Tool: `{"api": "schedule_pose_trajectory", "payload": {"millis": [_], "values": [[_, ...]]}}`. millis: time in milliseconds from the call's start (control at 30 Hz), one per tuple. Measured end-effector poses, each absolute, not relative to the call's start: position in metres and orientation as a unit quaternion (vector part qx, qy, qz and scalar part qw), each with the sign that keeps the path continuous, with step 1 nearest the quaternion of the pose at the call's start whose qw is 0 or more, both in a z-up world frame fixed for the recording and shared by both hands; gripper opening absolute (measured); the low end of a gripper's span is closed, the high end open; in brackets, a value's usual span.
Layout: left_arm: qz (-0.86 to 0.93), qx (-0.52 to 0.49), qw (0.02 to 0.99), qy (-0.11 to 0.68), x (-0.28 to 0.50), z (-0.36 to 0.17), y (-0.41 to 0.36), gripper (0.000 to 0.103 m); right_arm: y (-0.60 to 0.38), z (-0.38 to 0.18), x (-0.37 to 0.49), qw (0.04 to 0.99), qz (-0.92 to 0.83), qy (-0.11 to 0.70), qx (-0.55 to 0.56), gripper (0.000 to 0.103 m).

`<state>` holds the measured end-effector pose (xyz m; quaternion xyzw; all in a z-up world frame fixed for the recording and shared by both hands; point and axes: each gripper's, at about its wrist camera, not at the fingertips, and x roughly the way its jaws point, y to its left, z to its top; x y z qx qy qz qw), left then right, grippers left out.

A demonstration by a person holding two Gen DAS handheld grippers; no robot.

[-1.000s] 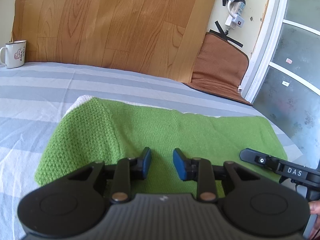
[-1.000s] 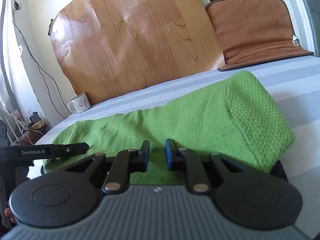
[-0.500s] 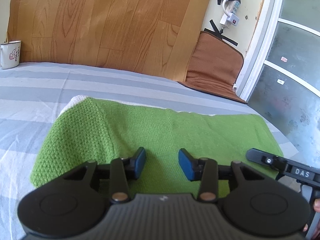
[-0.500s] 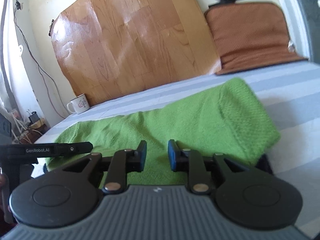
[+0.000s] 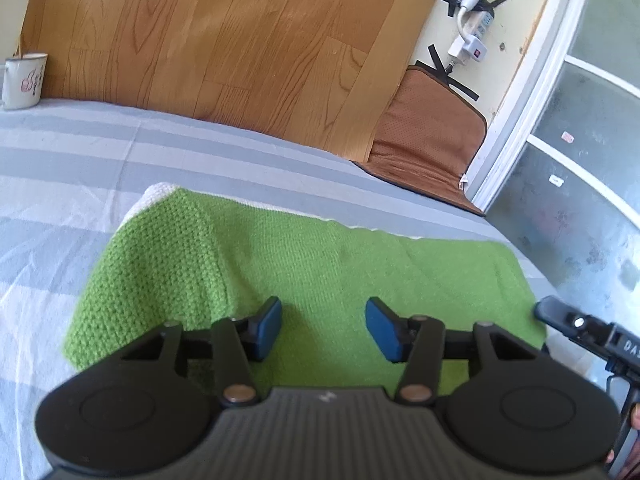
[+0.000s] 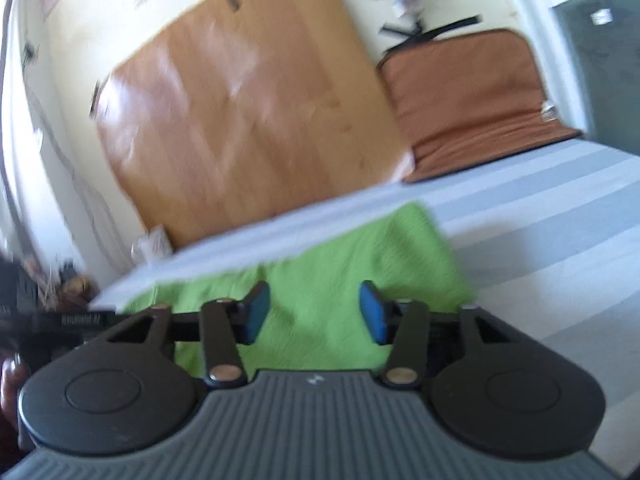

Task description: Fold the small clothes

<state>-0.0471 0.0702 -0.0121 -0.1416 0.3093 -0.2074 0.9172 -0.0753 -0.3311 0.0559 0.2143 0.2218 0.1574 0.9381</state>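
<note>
Left wrist view:
Left gripper (image 5: 323, 328): held with fingers spread wide, nothing pinched.
Green knit cloth (image 5: 304, 264): laid folded on the striped sheet (image 5: 120, 152), under the fingers.
Mug (image 5: 25, 80): placed far left.

Right wrist view (blurred):
Right gripper (image 6: 314, 316): fingers spread, empty.
Green knit cloth (image 6: 360, 264): seen below the fingers.
</note>
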Motion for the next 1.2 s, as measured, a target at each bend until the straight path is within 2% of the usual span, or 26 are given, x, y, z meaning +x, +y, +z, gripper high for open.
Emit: {"api": "schedule_pose_trajectory", "payload": {"millis": [67,233,400,467,500,533,567,667,733,867,967,1100,1200], "values": [[-0.210,-0.155,0.915,0.308,-0.047,-0.007,0.073,0.050,-0.357,0.051,-0.073,0.925,0.140,0.233,0.266,0.071],[-0.253,-0.185,0.896,0.314,-0.043,0.001,0.067,0.049,-0.388,0.026,-0.059,0.880,0.108,0.284,0.365,0.074],[-0.280,-0.171,0.886,0.328,-0.036,-0.002,0.045,0.046,-0.365,0.022,-0.041,0.874,0.130,0.323,0.337,0.073],[-0.280,-0.160,0.884,0.339,-0.031,-0.008,0.037,0.040,-0.355,0.022,-0.032,0.876,0.140,0.329,0.324,0.073],[-0.276,-0.155,0.882,0.349,-0.027,-0.013,0.034,0.034,-0.350,0.021,-0.029,0.876,0.145,0.332,0.319,0.071],[-0.267,-0.148,0.882,0.359,-0.023,-0.019,0.030,0.030,-0.346,0.020,-0.024,0.875,0.145,0.340,0.314,0.056],[-0.258,-0.141,0.887,0.355,-0.022,-0.022,0.028,0.020,-0.344,0.018,-0.019,0.866,0.149,0.354,0.320,0.034],[-0.249,-0.135,0.890,0.356,-0.019,-0.022,0.028,0.017,-0.345,0.020,-0.018,0.847,0.148,0.358,0.363,0.027],[-0.251,-0.142,0.887,0.361,-0.017,-0.021,0.031,0.015,-0.340,0.042,-0.023,0.852,0.168,0.332,0.367,0.026],[-0.262,-0.143,0.885,0.358,-0.021,-0.018,0.036,0.015,-0.288,0.104,-0.024,0.884,0.232,0.289,0.284,0.026],[-0.272,-0.173,0.884,0.339,-0.030,-0.009,0.060,0.022,-0.228,0.133,-0.023,0.893,0.287,0.284,0.201,0.026],[-0.216,-0.242,0.908,0.267,-0.056,0.010,0.143,0.030,-0.143,0.129,-0.018,0.880,0.349,0.305,0.103,0.027],[-0.148,-0.272,0.920,0.242,-0.073,0.016,0.201,0.030,-0.087,0.106,-0.013,0.863,0.384,0.325,0.042,0.028]]}}
